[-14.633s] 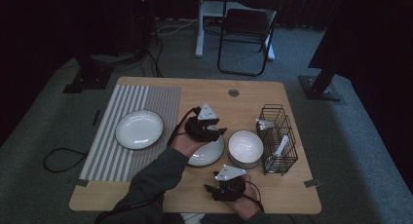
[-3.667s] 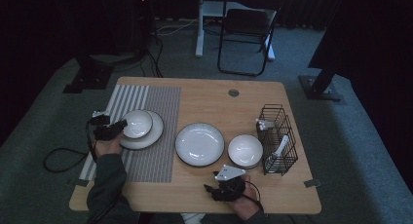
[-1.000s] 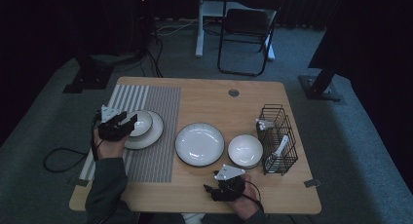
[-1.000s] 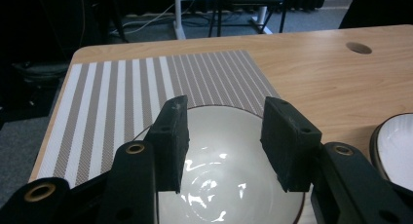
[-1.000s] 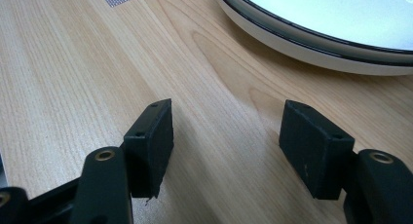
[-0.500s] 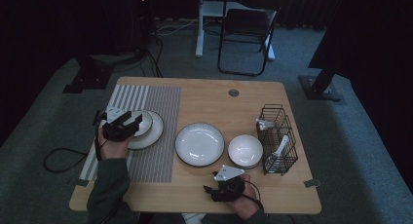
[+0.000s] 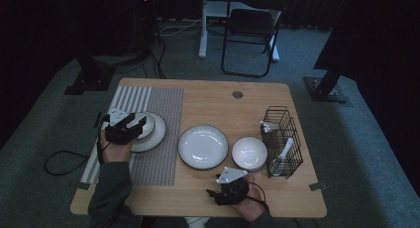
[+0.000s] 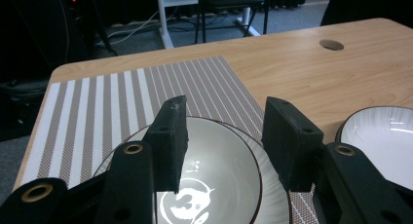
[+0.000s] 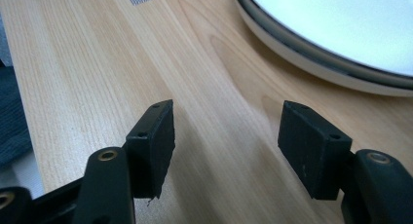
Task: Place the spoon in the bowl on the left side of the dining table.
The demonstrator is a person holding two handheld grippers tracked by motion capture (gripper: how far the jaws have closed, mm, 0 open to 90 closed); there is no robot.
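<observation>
The small white glazed bowl with a dark rim [image 8: 214, 185] sits nested in a larger white plate [image 7: 154, 134] on the grey striped placemat [image 7: 163, 101], at nine o'clock on the table. The left gripper [image 8: 221, 136] hovers above it, jaws apart and empty. The right gripper [image 9: 229, 146] rests at six o'clock, jaws likewise apart. The bowl is probably ceramic: stiff, slick, breakable, moderately heavy. Pinch its rim.
</observation>
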